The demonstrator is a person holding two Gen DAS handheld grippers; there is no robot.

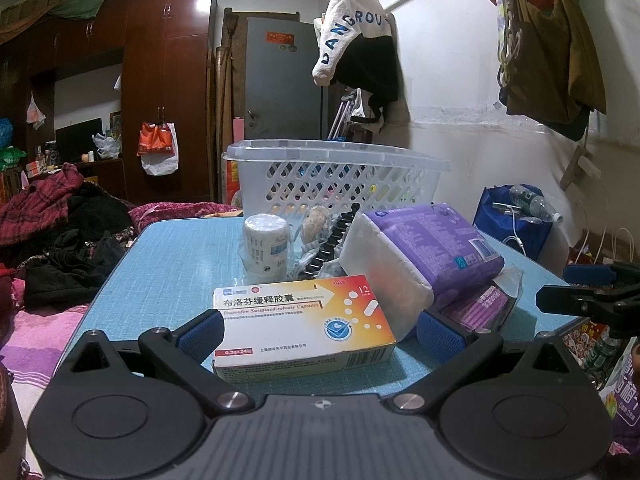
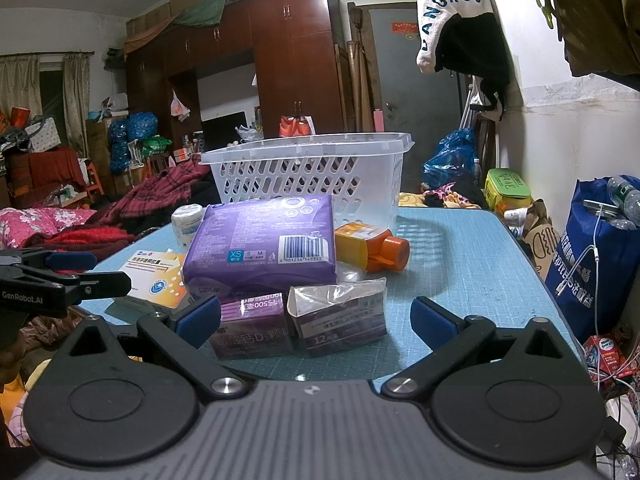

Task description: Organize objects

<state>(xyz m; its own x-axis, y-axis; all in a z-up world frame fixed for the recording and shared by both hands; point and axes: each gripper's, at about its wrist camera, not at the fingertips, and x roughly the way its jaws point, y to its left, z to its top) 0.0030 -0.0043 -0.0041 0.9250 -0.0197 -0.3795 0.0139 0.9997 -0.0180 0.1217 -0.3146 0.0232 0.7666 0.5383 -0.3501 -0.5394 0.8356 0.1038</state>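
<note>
A white and orange ibuprofen box point(image 1: 304, 324) lies on the blue table point(image 1: 168, 252) between the fingers of my open left gripper point(image 1: 320, 332), not clamped. Behind it lie a purple tissue pack point(image 1: 420, 256), a white roll point(image 1: 266, 244) and a black comb point(image 1: 332, 240). A white slotted basket point(image 1: 336, 176) stands at the table's far end. My open right gripper point(image 2: 316, 320) faces two purple medicine boxes point(image 2: 256, 328), one in a plastic bag point(image 2: 340, 312). The purple pack point(image 2: 264, 240) and an orange bottle point(image 2: 372, 248) lie beyond them.
A bed with piled clothes point(image 1: 60, 236) is to the left. A blue bag with bottles point(image 2: 596, 256) stands at the right by the wall. Clothes hang on the wall point(image 1: 360, 40). The basket point(image 2: 312, 176) has bare table to its right point(image 2: 460, 248).
</note>
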